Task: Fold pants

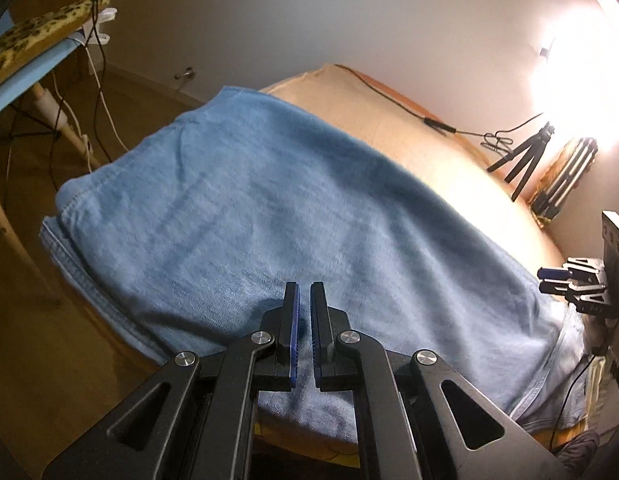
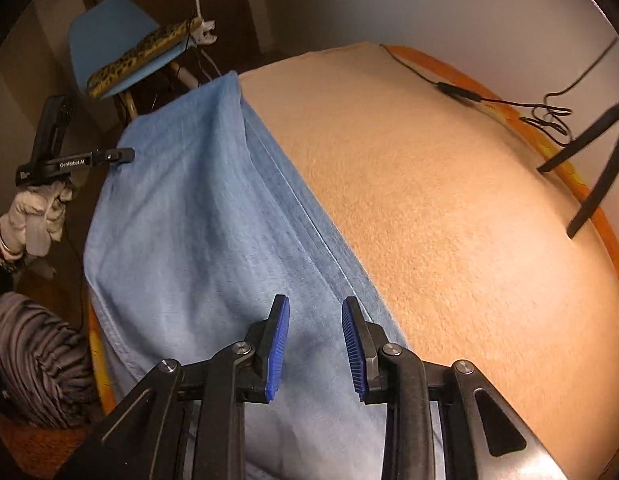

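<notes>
**Between folds: both claws free above the denim**

We're looking down on the blue pants (image 1: 293, 208), already doubled lengthwise and lying flat on the tan blanket (image 2: 449, 208), their left edge hanging at the table's rim. We judge the long fold is done and a crosswise one is due.

Our left gripper (image 1: 304, 292) hovers over the middle of the fabric, its pads nearly together with nothing pinched between them. Our right gripper (image 2: 315, 308) hangs above the seam edge nearest the bare blanket, jaws parted a little and empty, cloth below them, not in them.

Next, we reckon, each claw must come down on one end of the pants, bite through all the layers, and carry that end across. A shallow grip could leave the lower layer behind.
</notes>
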The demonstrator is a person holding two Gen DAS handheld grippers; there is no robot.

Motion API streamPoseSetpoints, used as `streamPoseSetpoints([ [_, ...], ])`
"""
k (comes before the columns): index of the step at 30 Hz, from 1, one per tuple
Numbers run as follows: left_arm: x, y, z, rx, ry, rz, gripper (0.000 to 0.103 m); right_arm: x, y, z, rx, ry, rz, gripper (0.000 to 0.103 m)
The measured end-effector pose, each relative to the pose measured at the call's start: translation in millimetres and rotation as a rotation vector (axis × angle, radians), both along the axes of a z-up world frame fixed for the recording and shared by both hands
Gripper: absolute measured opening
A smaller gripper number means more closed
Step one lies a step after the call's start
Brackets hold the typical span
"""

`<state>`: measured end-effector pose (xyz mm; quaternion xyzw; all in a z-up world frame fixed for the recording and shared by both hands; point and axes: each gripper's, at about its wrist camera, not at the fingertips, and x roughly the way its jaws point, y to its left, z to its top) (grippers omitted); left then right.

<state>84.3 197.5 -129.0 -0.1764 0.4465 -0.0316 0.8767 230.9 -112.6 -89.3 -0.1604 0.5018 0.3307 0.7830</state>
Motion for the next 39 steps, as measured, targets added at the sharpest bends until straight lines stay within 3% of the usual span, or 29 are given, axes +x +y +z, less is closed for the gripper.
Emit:
streamPoseSetpoints([
  [15, -1, -5, -6, 0.028, 0.008, 0.009, 0.004, 12, 18, -26, -0.074, 0.003, 0.118, 0.031],
  [17, 0, -6, -7, 0.028, 0.006, 0.011, 0.004, 9, 19, -26, -0.077, -0.010, 0.117, 0.023],
  [18, 0, -6, -7, 0.029, 0.006, 0.012, 0.004, 8, 20, -26, -0.078, -0.010, 0.119, 0.009],
  [19, 0, -6, -7, 0.030, 0.006, 0.012, 0.004, 5, 22, -27, -0.079, -0.003, 0.119, 0.005],
  [23, 1, -6, -7, 0.035, 0.002, 0.009, 0.004, -14, 31, -19, -0.145, -0.101, 0.115, 0.001],
  [26, 0, -5, -7, 0.033, 0.000, 0.006, 0.004, -19, 18, 6, -0.102, -0.192, 0.046, 0.001],
  [29, 2, -5, -7, 0.035, 0.004, 0.003, 0.004, -11, 11, 5, -0.136, -0.210, -0.016, 0.000],
  [32, 2, -3, -6, 0.031, 0.016, 0.004, 0.004, -14, 21, -2, -0.139, -0.185, 0.008, 0.003],
  [33, 2, -2, -6, 0.032, 0.022, 0.006, 0.004, -16, 20, 0, -0.129, -0.188, 0.001, 0.009],
  [34, 2, -1, -5, 0.035, 0.027, 0.007, 0.004, -17, 17, 6, -0.110, -0.191, -0.017, 0.019],
  [35, 1, 0, -3, 0.043, 0.031, 0.010, 0.004, -19, 13, 12, -0.093, -0.195, -0.035, 0.023],
  [39, -3, 3, 12, 0.055, 0.013, 0.012, 0.004, -35, -16, 45, -0.026, -0.229, -0.132, 0.031],
])
